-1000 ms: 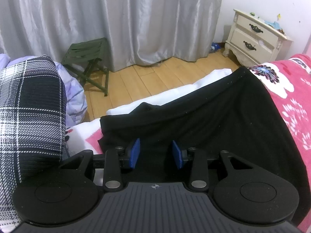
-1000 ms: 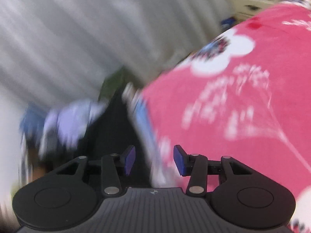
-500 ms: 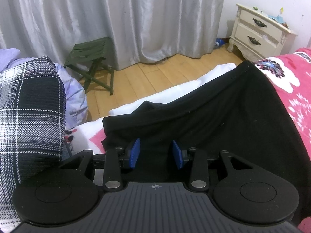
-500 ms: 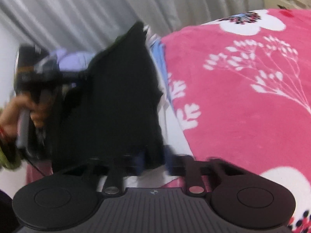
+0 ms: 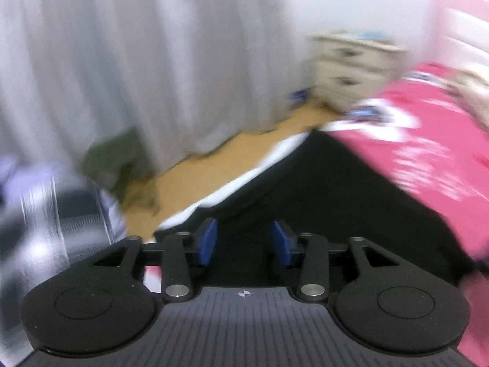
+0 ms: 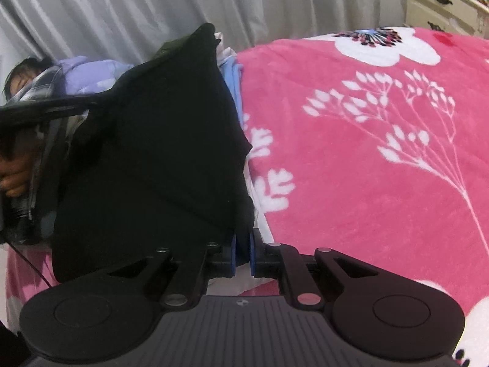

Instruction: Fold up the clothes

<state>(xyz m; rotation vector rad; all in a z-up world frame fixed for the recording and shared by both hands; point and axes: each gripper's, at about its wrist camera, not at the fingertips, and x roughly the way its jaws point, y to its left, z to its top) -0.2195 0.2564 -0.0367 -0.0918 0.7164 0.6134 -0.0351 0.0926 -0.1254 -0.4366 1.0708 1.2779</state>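
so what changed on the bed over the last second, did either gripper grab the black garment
The right gripper swung down to the black garment and shut on its near corner; a second ago its jaws stood open over the pink blanket. The left gripper is lifting away, its view now blurred, jaws opening with nothing pressed between them. The garment lies on the blanket as before.

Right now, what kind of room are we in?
Most likely a bedroom: a bed under a fluffy pink floral blanket, a cream wooden nightstand with dark handles, and long grey satin curtains behind.
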